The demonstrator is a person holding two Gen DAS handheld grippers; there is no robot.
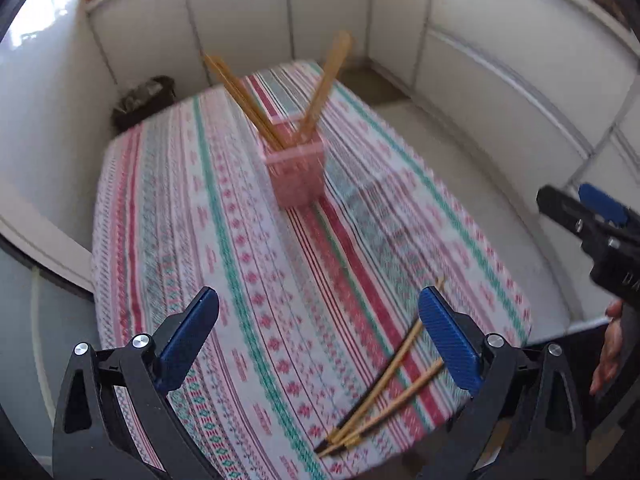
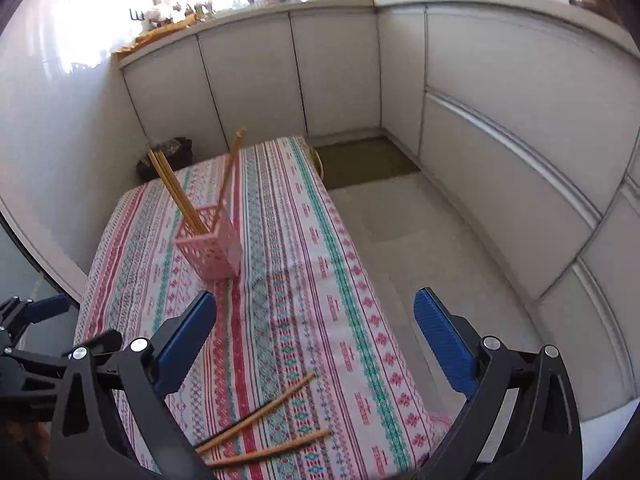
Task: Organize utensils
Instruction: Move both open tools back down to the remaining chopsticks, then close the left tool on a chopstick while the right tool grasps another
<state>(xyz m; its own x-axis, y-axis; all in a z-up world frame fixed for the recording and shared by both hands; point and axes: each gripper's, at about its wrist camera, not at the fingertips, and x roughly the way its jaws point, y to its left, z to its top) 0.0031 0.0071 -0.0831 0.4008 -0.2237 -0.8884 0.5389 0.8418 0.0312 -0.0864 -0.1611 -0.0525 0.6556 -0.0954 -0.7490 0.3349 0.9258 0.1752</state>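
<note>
Both claws stand spread and empty: left claw [image 1: 318,336], right claw [image 2: 314,340]. The loose chopsticks [image 2: 264,428] lie crossed at six o'clock on the desk [image 2: 340,280], close to its near edge, with the pink holder [image 2: 210,244] well apart at eleven o'clock. Risk, as judged: a careless pinch on the crossed sticks could roll one off that edge; the middle of the desk offers open room.
</note>
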